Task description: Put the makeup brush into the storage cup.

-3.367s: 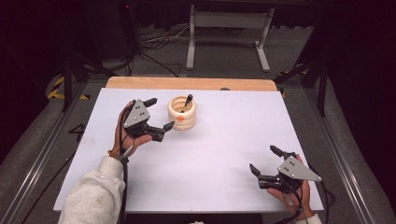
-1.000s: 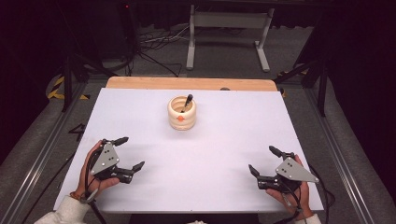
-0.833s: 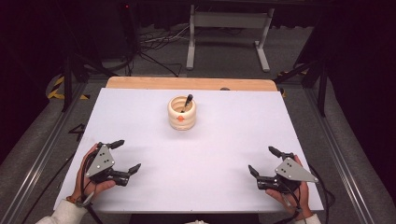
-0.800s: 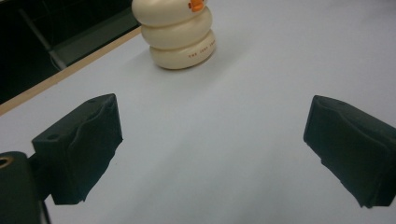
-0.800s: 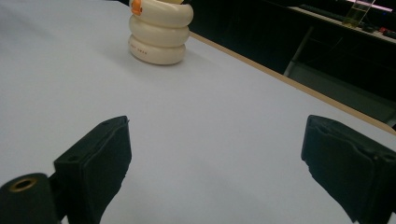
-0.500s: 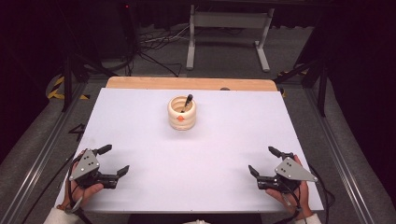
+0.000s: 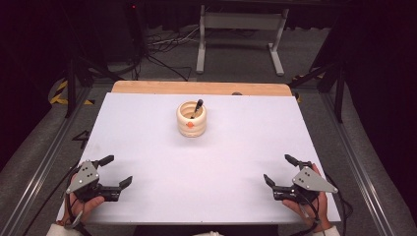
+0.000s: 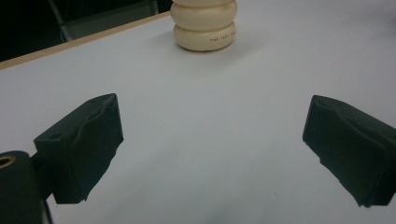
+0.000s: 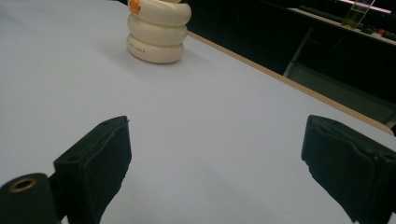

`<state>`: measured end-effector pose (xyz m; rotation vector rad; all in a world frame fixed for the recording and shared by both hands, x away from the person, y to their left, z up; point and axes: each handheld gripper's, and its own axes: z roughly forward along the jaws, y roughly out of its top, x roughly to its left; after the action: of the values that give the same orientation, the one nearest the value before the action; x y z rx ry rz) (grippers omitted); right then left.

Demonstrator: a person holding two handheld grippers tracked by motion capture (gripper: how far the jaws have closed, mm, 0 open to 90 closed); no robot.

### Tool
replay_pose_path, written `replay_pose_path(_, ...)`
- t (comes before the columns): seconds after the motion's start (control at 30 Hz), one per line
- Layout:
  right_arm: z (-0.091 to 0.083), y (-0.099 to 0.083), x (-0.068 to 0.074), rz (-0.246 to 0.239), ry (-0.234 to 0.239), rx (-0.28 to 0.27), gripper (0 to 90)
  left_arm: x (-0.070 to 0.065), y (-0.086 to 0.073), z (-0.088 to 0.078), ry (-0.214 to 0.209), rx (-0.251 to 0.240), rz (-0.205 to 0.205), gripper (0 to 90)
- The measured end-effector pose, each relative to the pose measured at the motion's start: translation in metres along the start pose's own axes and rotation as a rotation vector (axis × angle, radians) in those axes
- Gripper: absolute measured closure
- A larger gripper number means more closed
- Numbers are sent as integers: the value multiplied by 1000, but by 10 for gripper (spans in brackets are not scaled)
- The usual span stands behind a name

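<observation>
**A:** Where do your hands stand right now?

**B:** You have both grippers low at the near edge of the white table top (image 7: 147, 128). Your left gripper (image 7: 114, 171) sits at the near left corner, your right gripper (image 7: 281, 169) at the near right, well apart from each other. On each, the black jaws are spread wide with nothing between them; both gripper views show bare white surface in the gap.

**A:** And the thing you are working with?

**B:** The cream-coloured ribbed ceramic holder, shaped like stacked rings (image 7: 192, 119), stands upright in the middle of the far half of the table, well apart from both of your grippers. A dark slim pen (image 7: 197, 106) leans inside it, tip up toward the right rim. There is a small orange mark (image 7: 190, 125) on the side facing you. The left gripper view shows the holder's lower rings (image 8: 204, 29) straight ahead; the right gripper view shows it ahead and to the left (image 9: 159, 31).

**A:** So which step is this?

**B:** I judge it a rest point: the pen is in the holder and neither gripper holds anything. If more work follows, you must reach forward a good way, jaws kept wide, and close gently on the pen's top so the holder does not tip.
</observation>
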<state>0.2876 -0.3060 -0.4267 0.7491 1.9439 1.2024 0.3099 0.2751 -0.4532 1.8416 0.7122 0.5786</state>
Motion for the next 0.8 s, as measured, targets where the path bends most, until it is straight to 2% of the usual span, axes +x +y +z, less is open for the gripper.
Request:
replay_pose_path(0.3,1,1,2,-9,-2,7,91,-2,1,0,-16,-16,7,59)
replay_pose_path(0.6,0,3,6,-16,0,3,91,-8,4,-6,6,-41,45,59)
replay_pose_path(0.8,1,3,8,-23,3,8,91,-10,5,-6,-1,-45,46,58)
